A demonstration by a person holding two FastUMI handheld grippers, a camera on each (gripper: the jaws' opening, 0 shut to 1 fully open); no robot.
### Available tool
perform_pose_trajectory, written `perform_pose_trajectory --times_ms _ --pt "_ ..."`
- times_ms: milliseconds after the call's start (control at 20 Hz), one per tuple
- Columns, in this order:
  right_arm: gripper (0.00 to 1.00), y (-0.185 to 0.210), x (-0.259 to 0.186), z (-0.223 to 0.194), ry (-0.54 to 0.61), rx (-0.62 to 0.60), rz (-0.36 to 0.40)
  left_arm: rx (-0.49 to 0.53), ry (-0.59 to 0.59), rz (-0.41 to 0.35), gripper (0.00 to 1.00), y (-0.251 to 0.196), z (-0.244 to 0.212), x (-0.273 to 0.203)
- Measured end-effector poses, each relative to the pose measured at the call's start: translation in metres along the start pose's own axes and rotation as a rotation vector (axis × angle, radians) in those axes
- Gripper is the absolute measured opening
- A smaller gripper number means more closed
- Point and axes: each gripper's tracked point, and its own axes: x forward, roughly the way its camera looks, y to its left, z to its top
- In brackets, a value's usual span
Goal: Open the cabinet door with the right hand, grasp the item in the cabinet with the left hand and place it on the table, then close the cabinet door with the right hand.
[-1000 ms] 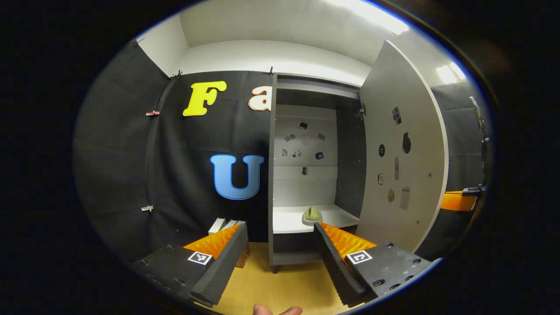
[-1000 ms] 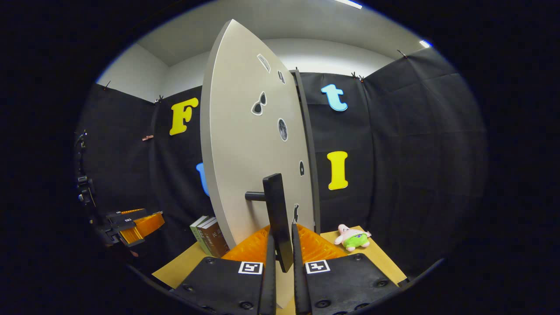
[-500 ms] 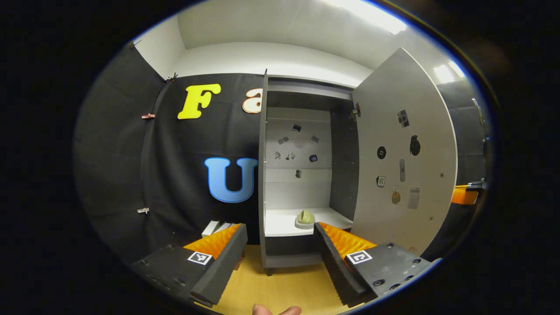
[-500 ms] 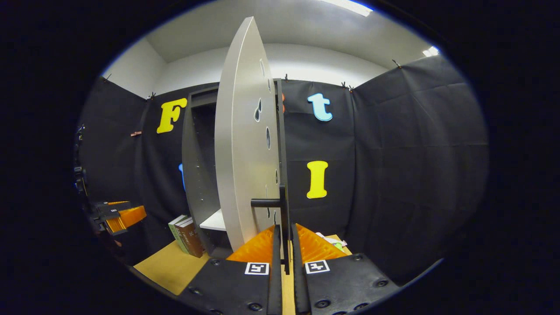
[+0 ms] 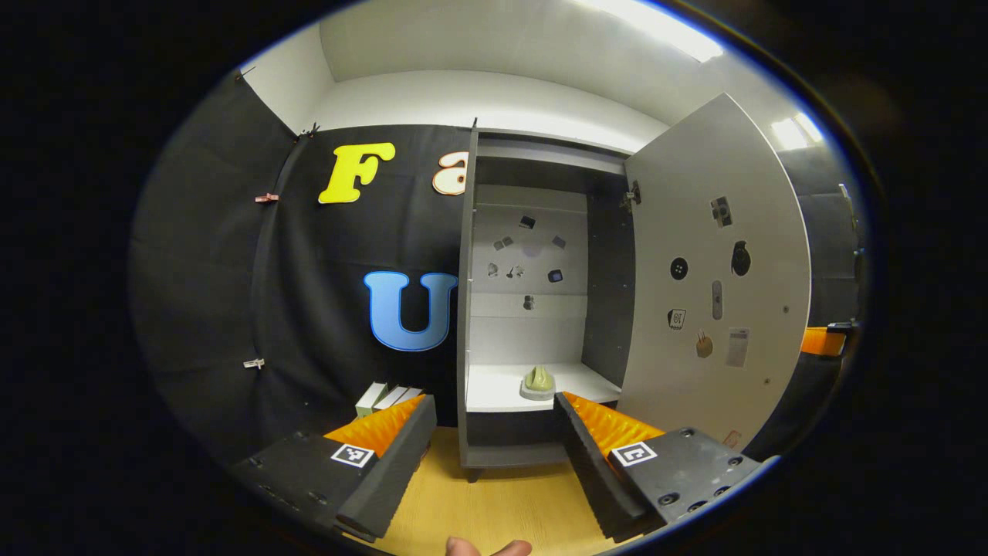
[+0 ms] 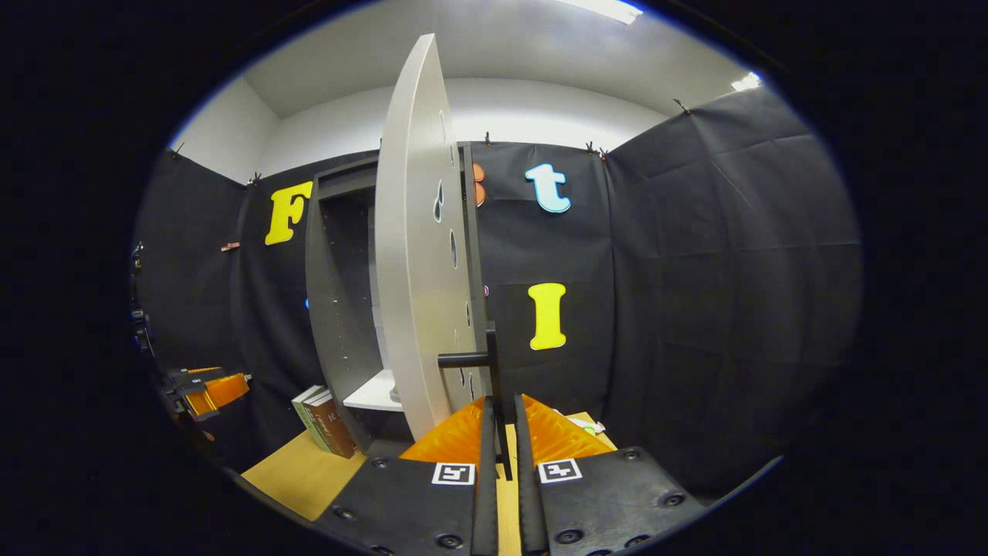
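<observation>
door: The cabinet door (image 5: 714,270) stands wide open, swung out to the right of the cabinet (image 5: 540,309), so the inside is easy to see and reach.
handle: The dark handle (image 6: 488,359) sticks out from the door's edge, in the right gripper view.
right gripper: The right gripper (image 6: 502,432) has its two fingers pinched tight on the bottom of the handle. It holds on there, it seems, so the door does not swing back.
right gripper pose: It points straight at the door's edge, level, from in front of the cabinet and to its right side.
item: A small green thing (image 5: 539,379) sits on a pale round base on the white shelf (image 5: 494,390) inside the cabinet, low down and near the shelf's front edge. Nothing touches it.
left gripper: The left gripper (image 5: 494,417) is wide open and holds nothing. Its fingers (image 5: 590,432) point at the cabinet's open front, so it looks ready to go in for the green thing.
left gripper pose: It hangs over the table (image 5: 494,510), in front of the cabinet and well apart from the shelf.
books: A few books (image 5: 386,398) stand just to the left of the cabinet, on the table.
next step: The door looks open enough. The left gripper probably needs to move in to the shelf and close around the green thing.
</observation>
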Motion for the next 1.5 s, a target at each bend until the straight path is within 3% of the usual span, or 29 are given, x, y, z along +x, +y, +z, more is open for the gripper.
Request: perform_pose_trajectory --times_ms 100,150,400,600,800,1000,1100,1250,1500 --pt "0.15 -0.009 -0.011 0.005 -0.009 0.014 -0.008 0.004 0.002 -0.001 0.96 0.000 0.001 0.003" --pt "0.19 -0.013 -0.016 0.008 -0.014 0.016 -0.016 0.008 -0.001 -0.002 0.94 -0.001 0.002 0.005" --pt "0.24 -0.070 -0.028 0.016 -0.056 -0.001 -0.200 0.013 -0.003 -0.030 0.96 -0.012 0.008 0.020" --pt "0.99 -0.110 -0.031 0.009 -0.051 -0.031 -0.337 0.012 0.014 -0.111 0.96 -0.037 0.014 0.043" --pt "0.97 -0.118 -0.025 0.023 -0.129 -0.070 -0.358 0.050 0.050 -0.174 0.96 -0.058 0.021 0.087" --pt "0.97 -0.118 -0.021 0.019 -0.130 -0.130 -0.338 0.060 0.141 -0.256 0.96 -0.086 0.010 0.150" --pt "0.97 -0.122 -0.019 0.018 -0.140 -0.170 -0.335 0.016 0.182 -0.266 0.95 -0.095 0.008 0.184" --pt "0.98 -0.128 -0.017 0.014 -0.134 -0.222 -0.315 0.029 0.277 -0.294 0.95 -0.103 -0.006 0.237" --pt "0.97 -0.150 -0.008 0.012 -0.122 -0.181 -0.309 0.070 0.458 -0.315 0.85 -0.112 -0.046 0.311"
